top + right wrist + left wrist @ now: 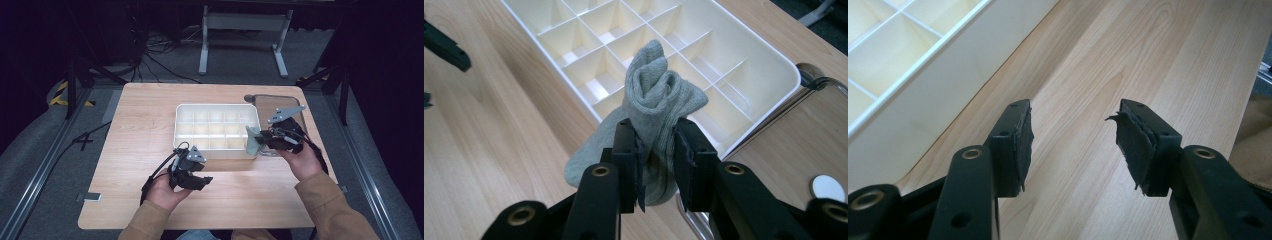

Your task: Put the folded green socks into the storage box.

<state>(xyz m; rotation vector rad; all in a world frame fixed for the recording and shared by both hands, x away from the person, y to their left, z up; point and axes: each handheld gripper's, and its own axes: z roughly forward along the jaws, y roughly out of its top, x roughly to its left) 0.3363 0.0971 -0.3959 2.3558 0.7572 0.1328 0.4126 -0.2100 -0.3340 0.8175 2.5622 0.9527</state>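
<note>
While right gripper (659, 165) clamps rolled sock (651, 100) above tray (185, 137), could unroll or snag a divider on lowering; left gripper (1073, 145) open, empty over bench (150, 120).

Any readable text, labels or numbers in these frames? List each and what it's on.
None readable: no print shows on the white divided tray, the rolled grey sock or the wooden table.
The black mark on the floor left of the table looks like "4"; uncertain.
</note>
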